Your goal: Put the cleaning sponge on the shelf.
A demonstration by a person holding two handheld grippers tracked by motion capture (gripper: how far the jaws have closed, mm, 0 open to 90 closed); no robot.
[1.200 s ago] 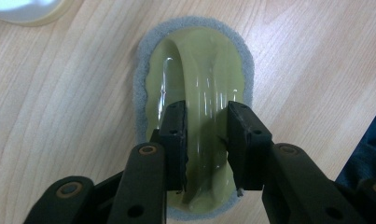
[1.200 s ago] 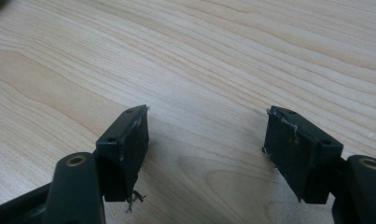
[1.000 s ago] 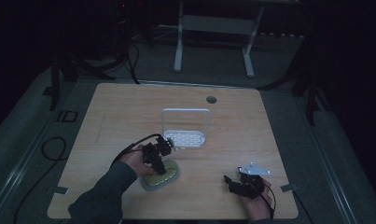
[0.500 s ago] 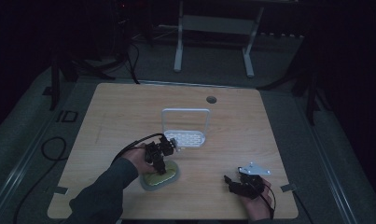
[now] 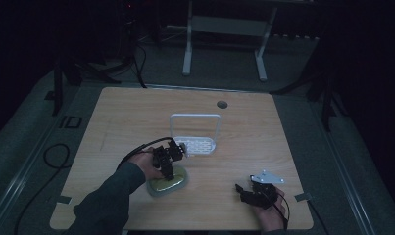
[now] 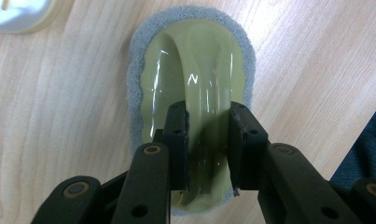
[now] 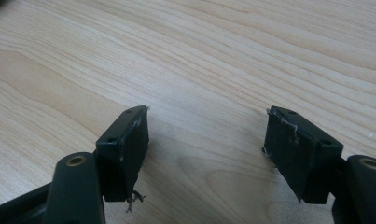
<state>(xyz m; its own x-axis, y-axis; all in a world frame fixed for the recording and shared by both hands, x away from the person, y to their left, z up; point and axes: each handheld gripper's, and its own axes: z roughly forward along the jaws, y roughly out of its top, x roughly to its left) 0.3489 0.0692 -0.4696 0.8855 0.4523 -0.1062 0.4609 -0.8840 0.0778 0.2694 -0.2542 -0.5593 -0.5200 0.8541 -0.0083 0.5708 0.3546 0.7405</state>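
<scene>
A scrubber (image 5: 171,186) lies flat on the table's near left: a glossy yellow-green plastic top (image 6: 195,60) with a raised handle ridge, on a grey sponge pad. My left gripper (image 5: 166,172) points down onto it. Its jaws have just been closing, and the gripper (image 6: 208,116) now stands shut with both pads against the sides of the ridge. My right gripper (image 5: 244,192) rests low at the near right of the table. In its own view the right gripper (image 7: 206,123) is open over bare wood, with nothing between the pads.
A white tray with a tall wire frame (image 5: 195,142) stands just behind the scrubber; its corner (image 6: 17,14) shows in the left gripper view. The wooden table (image 5: 136,112) has a cable hole (image 5: 222,104) near its far edge. The room around is dark.
The left gripper's jaws have narrowed onto the scrubber's handle ridge. Both hands have kept their places.
</scene>
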